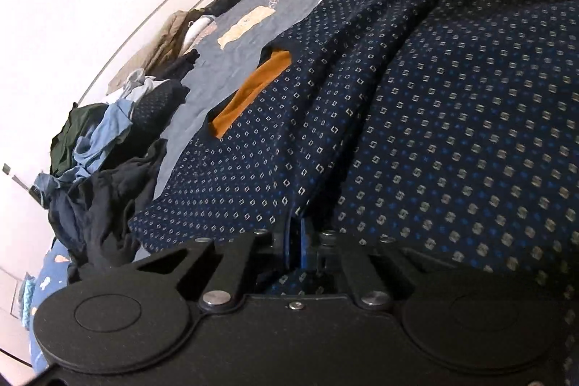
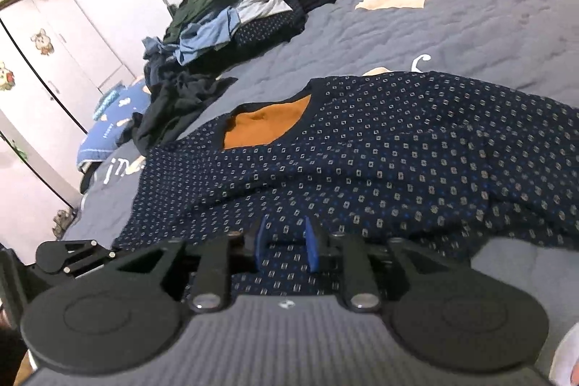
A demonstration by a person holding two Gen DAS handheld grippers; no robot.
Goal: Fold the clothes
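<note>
Your left gripper point(image 1: 298, 234) pinches a fold of the navy patterned sweater point(image 1: 452, 132) spread on the grey quilt point(image 2: 452, 35), your right gripper point(image 2: 287, 241) stands slightly parted over its hem, and the clothes pile point(image 2: 217, 31) lies at ten o'clock.

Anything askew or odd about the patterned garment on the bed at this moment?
The navy dotted-pattern sweater with orange lining lies rumpled, with a raised ridge of folds toward the left gripper, which pinches it. No damage or spill shows.
</note>
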